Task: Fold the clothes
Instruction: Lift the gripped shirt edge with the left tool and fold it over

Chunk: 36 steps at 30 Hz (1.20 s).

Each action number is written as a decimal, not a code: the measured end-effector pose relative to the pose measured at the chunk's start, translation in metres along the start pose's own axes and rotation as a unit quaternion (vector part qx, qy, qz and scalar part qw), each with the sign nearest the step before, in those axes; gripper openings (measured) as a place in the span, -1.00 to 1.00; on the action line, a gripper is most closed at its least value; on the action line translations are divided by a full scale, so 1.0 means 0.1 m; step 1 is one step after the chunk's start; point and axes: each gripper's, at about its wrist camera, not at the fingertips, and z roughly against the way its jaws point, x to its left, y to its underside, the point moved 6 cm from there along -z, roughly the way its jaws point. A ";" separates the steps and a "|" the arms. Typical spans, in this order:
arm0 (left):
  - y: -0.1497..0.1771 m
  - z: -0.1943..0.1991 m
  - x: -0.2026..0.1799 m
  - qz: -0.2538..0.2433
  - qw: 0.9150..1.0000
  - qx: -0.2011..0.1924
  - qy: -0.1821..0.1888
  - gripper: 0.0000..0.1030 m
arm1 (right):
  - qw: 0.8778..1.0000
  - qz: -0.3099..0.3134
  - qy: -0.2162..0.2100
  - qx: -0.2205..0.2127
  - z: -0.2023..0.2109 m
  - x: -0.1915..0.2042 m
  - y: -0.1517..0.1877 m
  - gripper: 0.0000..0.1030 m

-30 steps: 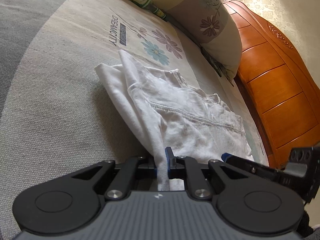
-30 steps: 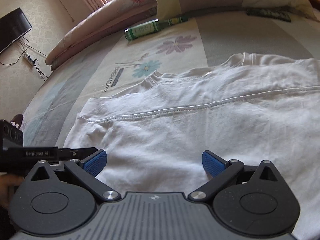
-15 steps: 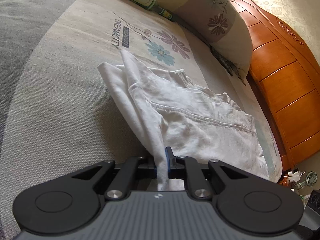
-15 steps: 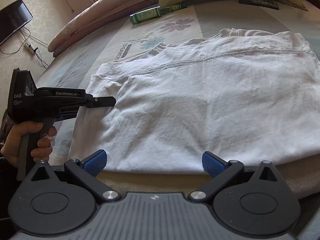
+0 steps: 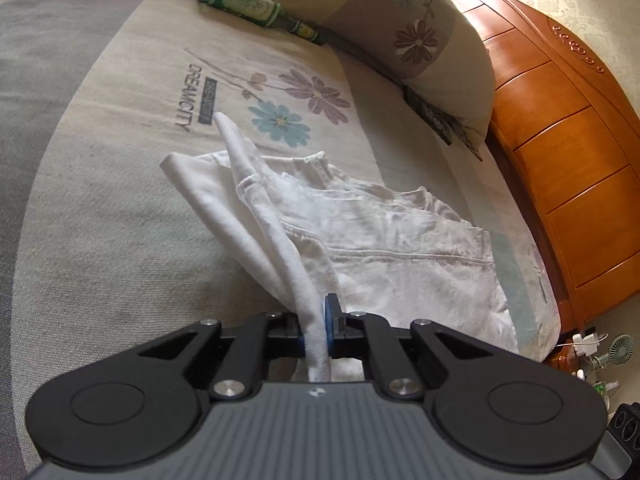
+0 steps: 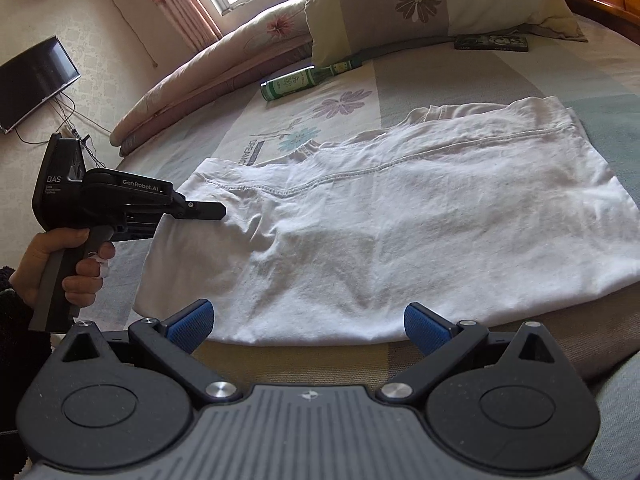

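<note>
Left gripper (image 6: 208,211) — marked "GenRobot.AI", "DAS" — pinches white shirt (image 6: 400,232)

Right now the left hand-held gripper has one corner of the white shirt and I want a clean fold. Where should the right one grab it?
Probably the near hem of the shirt, toward its right side, coming in low from the bed's near edge. The right hand-held gripper is open and already faces that flat, exposed edge; the left hand-held gripper pinches the opposite corner.
</note>
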 end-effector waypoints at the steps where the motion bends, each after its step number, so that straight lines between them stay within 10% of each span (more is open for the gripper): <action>1: -0.02 0.01 -0.07 -0.003 1.000 0.001 0.003 -0.86 | 1.000 -0.002 -0.003 -0.003 0.03 -0.03 -0.01 1.00; 18: -0.26 -0.22 -1.40 -0.028 0.999 0.021 0.040 -0.86 | 0.997 -0.036 -0.027 -0.056 0.59 -0.61 -0.06 1.00; 36: -0.19 -1.45 -2.58 -0.064 0.992 0.105 0.029 -0.86 | 0.992 -0.058 0.003 -0.113 1.22 -1.05 -0.02 1.00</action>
